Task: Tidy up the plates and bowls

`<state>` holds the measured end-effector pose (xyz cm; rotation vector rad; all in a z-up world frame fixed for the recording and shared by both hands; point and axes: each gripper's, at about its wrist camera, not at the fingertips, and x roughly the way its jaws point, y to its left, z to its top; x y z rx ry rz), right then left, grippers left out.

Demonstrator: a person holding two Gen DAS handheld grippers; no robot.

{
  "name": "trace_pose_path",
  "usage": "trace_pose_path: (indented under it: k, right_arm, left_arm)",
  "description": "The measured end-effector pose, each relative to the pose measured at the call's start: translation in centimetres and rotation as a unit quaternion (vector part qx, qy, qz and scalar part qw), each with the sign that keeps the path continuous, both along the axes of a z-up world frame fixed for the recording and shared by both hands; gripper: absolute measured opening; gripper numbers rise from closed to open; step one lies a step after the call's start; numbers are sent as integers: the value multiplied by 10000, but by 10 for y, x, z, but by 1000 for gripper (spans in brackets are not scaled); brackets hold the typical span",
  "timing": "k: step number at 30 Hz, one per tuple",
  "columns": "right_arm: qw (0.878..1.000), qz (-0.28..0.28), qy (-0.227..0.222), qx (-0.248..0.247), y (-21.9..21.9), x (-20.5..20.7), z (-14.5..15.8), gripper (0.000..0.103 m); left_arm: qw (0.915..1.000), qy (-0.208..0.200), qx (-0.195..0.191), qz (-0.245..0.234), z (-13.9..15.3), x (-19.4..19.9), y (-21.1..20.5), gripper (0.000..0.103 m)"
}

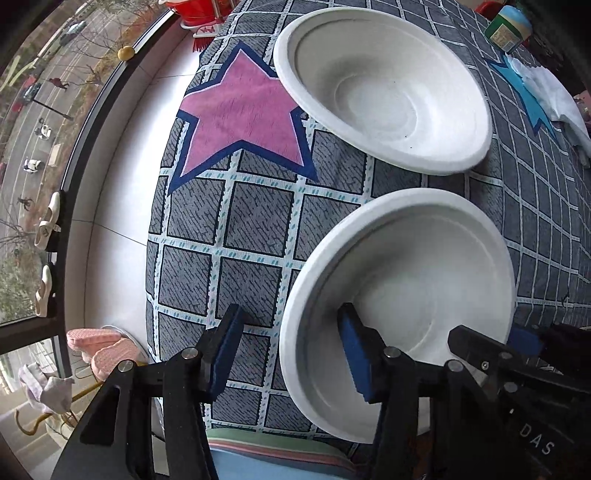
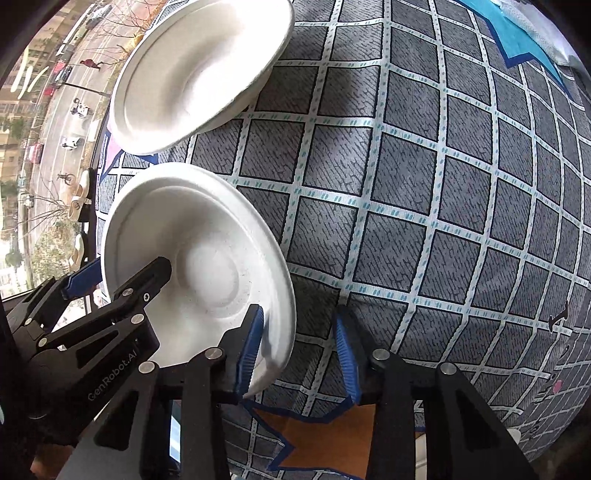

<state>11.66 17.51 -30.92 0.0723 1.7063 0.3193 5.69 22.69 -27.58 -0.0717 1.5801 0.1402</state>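
Observation:
Two white paper bowls lie on a grey checked cloth [image 1: 255, 229]. The far bowl [image 1: 384, 88] sits beside a pink star; it also shows in the right wrist view [image 2: 199, 74]. The near bowl [image 1: 402, 295] shows in the right wrist view too [image 2: 195, 258]. My left gripper [image 1: 291, 350] is open, its fingers straddling the near bowl's left rim. My right gripper [image 2: 299, 354] is open, its fingers straddling the same bowl's right rim. The right gripper's finger [image 1: 476, 350] shows inside the bowl in the left wrist view.
A window ledge and glass run along the left [image 1: 92, 184]. A green-lidded jar [image 1: 508, 27] and a white cloth [image 1: 554, 96] lie at the far right. A red item [image 1: 192, 11] stands at the far edge. Pink slippers [image 1: 103, 347] lie on the floor.

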Motion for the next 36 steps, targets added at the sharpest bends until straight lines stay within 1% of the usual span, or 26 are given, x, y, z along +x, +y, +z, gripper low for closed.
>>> trace_pose_path:
  k: [1, 3, 4, 5, 9, 12, 18, 25, 31, 33, 34, 36]
  right_arm:
    - [9999, -27, 74, 152, 0, 0, -1, 24]
    - [9996, 17, 131, 231, 0, 1, -1, 23]
    - [9998, 70, 95, 175, -1, 1, 0, 21]
    - [9998, 138, 64, 118, -1, 1, 3, 21]
    - [9999, 156, 18, 12, -29, 1, 12, 21]
    - [10000, -7, 41, -10, -56, 2, 15, 21]
    - [9994, -253, 9, -255, -109, 4, 21, 21]
    - [9971, -625, 49, -437, -171, 0, 22, 21]
    - [9939, -1017, 179, -380, -214, -8, 19, 21]
    - [9925, -1162, 254, -275, -224, -11, 16, 21]
    - [9916, -1239, 286, -219, -222, -5, 12, 21]
    - [9901, -1365, 297, -121, -234, -8, 13, 21]
  left_arm:
    - [10000, 10, -33, -26, 0, 1, -4, 43]
    - [9998, 67, -45, -157, 0, 3, -15, 38]
    - [9997, 61, 24, -242, 0, 4, -22, 38]
    - [9994, 45, 67, -332, 1, 5, -29, 38]
    - [9986, 98, -31, -509, -2, 9, -54, 38]
    - [9975, 94, -104, -691, -1, 14, -79, 38]
    - [9933, 62, -160, -1140, 0, 24, -133, 38]
    - [9868, 100, -228, -1599, -2, 36, -190, 38]
    - [9804, 83, -183, -1961, -2, 42, -240, 38]
    - [9795, 98, -177, -2004, -1, 44, -252, 39]
    - [9793, 119, -189, -2011, 2, 47, -265, 39]
    - [9794, 158, -192, -2003, 5, 47, -280, 39]
